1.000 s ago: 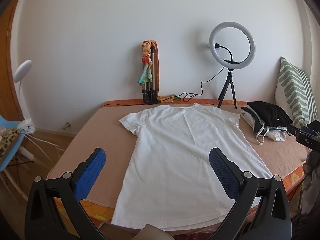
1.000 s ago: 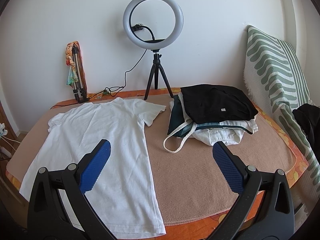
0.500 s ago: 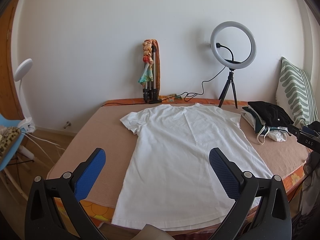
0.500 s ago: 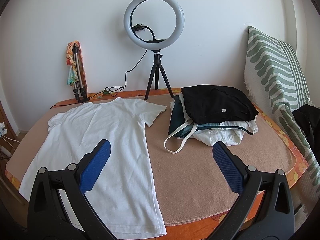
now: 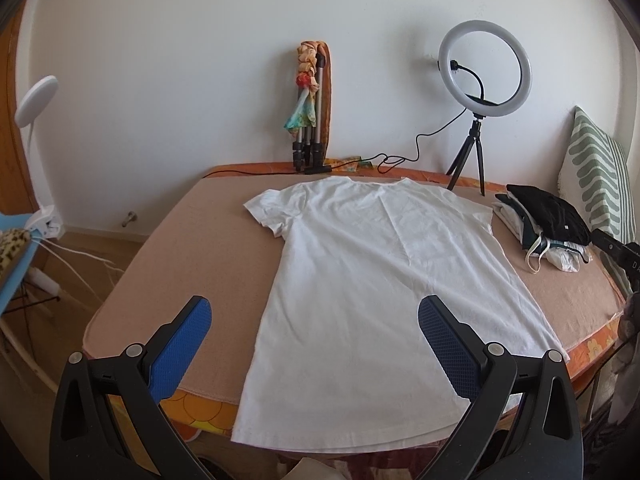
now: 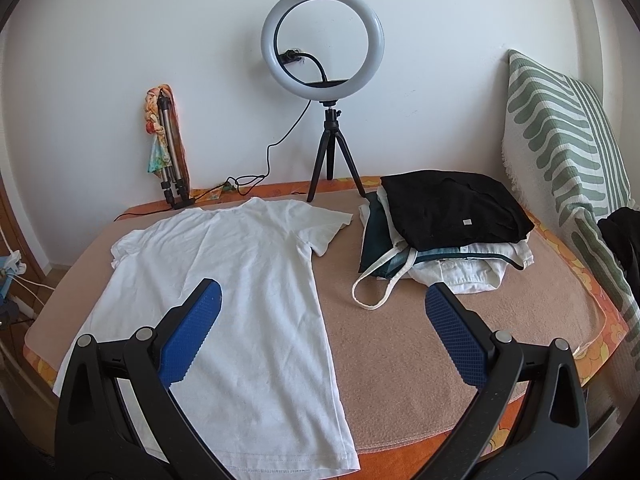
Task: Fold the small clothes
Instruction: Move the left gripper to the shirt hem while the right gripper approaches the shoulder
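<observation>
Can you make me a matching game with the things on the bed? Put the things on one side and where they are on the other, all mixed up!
Things:
1. white cotton T-shirt
2. round white ring light on a black tripod
3. folded black garment
4. green-and-white patterned pillow

Places:
A. on top of the clothes pile
B. spread flat on the bed
C. leaning at the bed's right end
D. standing by the back wall

Pairs: 1-B, 2-D, 3-A, 4-C

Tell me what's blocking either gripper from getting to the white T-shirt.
Nothing visible. The white T-shirt lies flat with its hem nearest both open grippers, left and right. The clothes pile sits apart, beside its right sleeve.
</observation>
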Demonstrator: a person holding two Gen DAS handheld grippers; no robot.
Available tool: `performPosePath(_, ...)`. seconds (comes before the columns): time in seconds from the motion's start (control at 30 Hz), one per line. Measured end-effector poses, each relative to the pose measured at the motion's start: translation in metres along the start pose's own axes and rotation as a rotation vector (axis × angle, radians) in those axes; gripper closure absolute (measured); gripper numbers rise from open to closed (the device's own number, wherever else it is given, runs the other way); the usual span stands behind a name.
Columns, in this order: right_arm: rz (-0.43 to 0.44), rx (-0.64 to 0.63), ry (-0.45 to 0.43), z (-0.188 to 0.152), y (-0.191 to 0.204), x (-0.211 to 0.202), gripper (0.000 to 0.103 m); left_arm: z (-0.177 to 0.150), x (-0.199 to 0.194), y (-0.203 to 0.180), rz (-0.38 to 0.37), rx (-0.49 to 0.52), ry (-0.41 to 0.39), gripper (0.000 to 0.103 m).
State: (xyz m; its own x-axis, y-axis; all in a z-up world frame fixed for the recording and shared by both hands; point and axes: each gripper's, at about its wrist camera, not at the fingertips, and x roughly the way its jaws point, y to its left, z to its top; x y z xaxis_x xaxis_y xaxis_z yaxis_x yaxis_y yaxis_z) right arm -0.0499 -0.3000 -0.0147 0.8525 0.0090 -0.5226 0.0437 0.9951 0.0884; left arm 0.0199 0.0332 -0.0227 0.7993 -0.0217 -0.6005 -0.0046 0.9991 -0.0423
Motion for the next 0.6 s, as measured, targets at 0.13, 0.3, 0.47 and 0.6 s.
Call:
performPosePath(0.13, 0.051, 0.001, 0.027, 0.004, 0.010, 0.005, 0.000, -0.007, 0.008, 0.023, 0.001, 0.010, 0.039, 0.005)
performPosePath(0.3, 0.144, 0.022, 0.098, 0.013, 0.023, 0.015, 0.000, -0.018, 0.017, 0.052, -0.024, -0.011, 0.104, 0.021)
performPosePath(0.47, 0.244, -0.001, 0.135, 0.032, 0.049, 0.020, 0.000, -0.038, 0.033, 0.079, -0.094, -0.103, 0.219, 0.036)
performPosePath(0.6, 0.286, -0.072, 0.116, 0.059, 0.084, 0.025, 0.000, -0.051, 0.046, 0.082, -0.122, -0.130, 0.287, 0.052)
